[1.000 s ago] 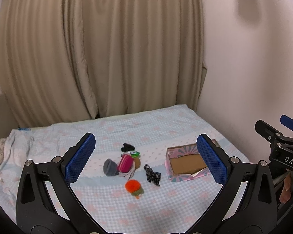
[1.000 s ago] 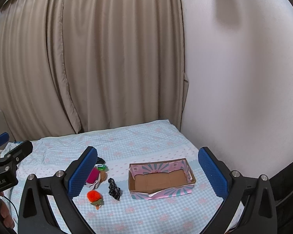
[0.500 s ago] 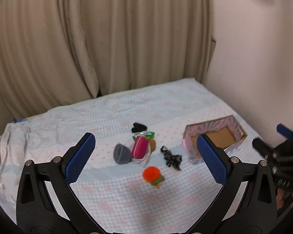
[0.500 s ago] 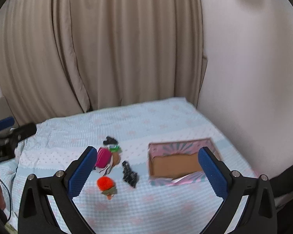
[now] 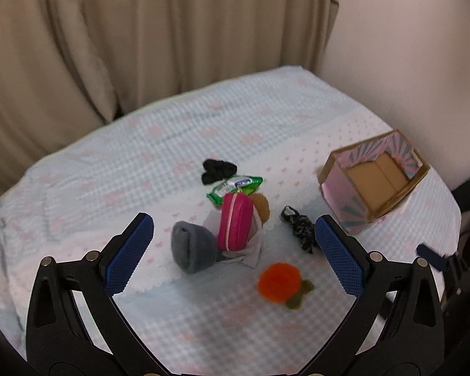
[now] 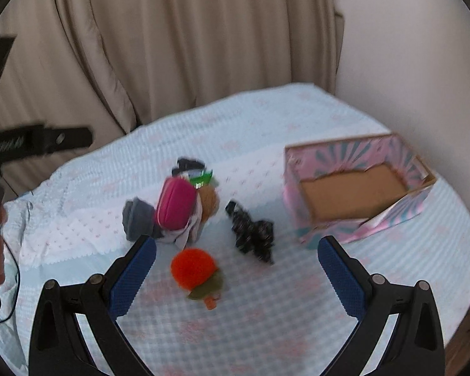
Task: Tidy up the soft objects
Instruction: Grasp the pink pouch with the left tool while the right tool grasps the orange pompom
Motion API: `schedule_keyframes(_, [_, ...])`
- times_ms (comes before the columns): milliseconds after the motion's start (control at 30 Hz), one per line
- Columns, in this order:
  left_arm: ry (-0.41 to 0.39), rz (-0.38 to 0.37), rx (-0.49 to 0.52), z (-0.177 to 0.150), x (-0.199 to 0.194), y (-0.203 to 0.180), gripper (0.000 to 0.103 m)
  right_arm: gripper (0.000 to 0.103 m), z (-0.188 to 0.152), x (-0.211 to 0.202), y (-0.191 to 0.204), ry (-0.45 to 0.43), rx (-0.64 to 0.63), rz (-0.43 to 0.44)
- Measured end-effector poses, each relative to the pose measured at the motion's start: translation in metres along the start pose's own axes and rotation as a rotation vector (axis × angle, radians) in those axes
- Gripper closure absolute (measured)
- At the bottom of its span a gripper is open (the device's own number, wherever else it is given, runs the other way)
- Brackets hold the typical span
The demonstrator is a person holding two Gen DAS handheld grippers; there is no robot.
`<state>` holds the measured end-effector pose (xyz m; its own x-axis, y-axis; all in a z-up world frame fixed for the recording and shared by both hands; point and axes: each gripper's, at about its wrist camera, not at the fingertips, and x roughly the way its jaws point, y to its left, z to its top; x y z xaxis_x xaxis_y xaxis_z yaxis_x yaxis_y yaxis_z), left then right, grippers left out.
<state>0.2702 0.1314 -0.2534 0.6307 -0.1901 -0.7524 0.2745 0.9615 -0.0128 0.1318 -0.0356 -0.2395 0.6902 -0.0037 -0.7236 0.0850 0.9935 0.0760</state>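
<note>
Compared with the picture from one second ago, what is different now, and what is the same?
Both tools, left and right, came closer to the pile and tilted down toward the bed; both remain open and empty. The orange pompom, pink pouch and box lie where they were.

Bedspread: woven cloth, matt, finely checked. Curtain: heavy matt cloth, pleated. Box: cardboard, bare brown inside, printed paper outside with slight sheen. Pompom: fluffy orange yarn. Pouch: pink fabric, smooth. Sock: grey knit, soft. Packet: glossy green plastic film. Finger pads: blue, textured rubber-like; gripper arms: black matt plastic, metal screws.
</note>
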Motion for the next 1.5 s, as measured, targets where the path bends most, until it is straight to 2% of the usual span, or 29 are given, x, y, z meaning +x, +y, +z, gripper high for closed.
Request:
schedule_keyframes(100, [0.037,-0.039,-0.006,-0.005,0.048,0.005,0.004,0.000,-0.015,0.037,0.013,0.042,-0.010,0.011])
schedule_keyframes(233, [0.041,-0.060,0.009,-0.015,0.098,0.006,0.008,0.000,-0.032,0.078,0.029,0.077,-0.037,0.017])
schedule_keyframes(400, [0.098,-0.077,0.005,-0.029,0.158,0.012,0.020,0.000,-0.053,0.127,0.044,0.127,-0.079,0.030])
schedule_keyframes(600, [0.143,-0.100,0.007,-0.041,0.197,0.012,0.031,0.007,-0.071,0.165,0.051,0.157,-0.091,0.038])
schedule_keyframes(633, [0.152,-0.108,0.007,-0.043,0.203,0.012,0.036,0.008,-0.072,0.171,0.051,0.160,-0.091,0.040])
schedule_keyframes(733, [0.158,-0.121,0.006,-0.046,0.211,0.011,0.049,0.017,-0.076,0.188,0.053,0.179,-0.097,0.062])
schedule_keyframes(800, [0.164,-0.129,0.009,-0.048,0.215,0.010,0.057,0.028,-0.076,0.198,0.054,0.196,-0.113,0.068])
schedule_keyframes(833, [0.166,-0.135,0.007,-0.048,0.217,0.010,0.062,0.031,-0.076,0.201,0.054,0.203,-0.116,0.073])
schedule_keyframes(1000, [0.172,-0.133,0.003,-0.045,0.220,0.009,0.073,0.053,-0.075,0.208,0.057,0.230,-0.152,0.088])
schedule_keyframes(1200, [0.171,-0.123,0.003,-0.044,0.215,0.010,0.078,0.066,-0.071,0.212,0.053,0.252,-0.154,0.101])
schedule_keyframes(1333, [0.150,-0.121,0.001,-0.040,0.202,0.010,0.079,0.067,-0.066,0.209,0.051,0.242,-0.149,0.095])
schedule_keyframes(1500, [0.124,-0.119,-0.021,-0.030,0.172,0.010,0.079,0.067,-0.060,0.181,0.051,0.211,-0.139,0.092])
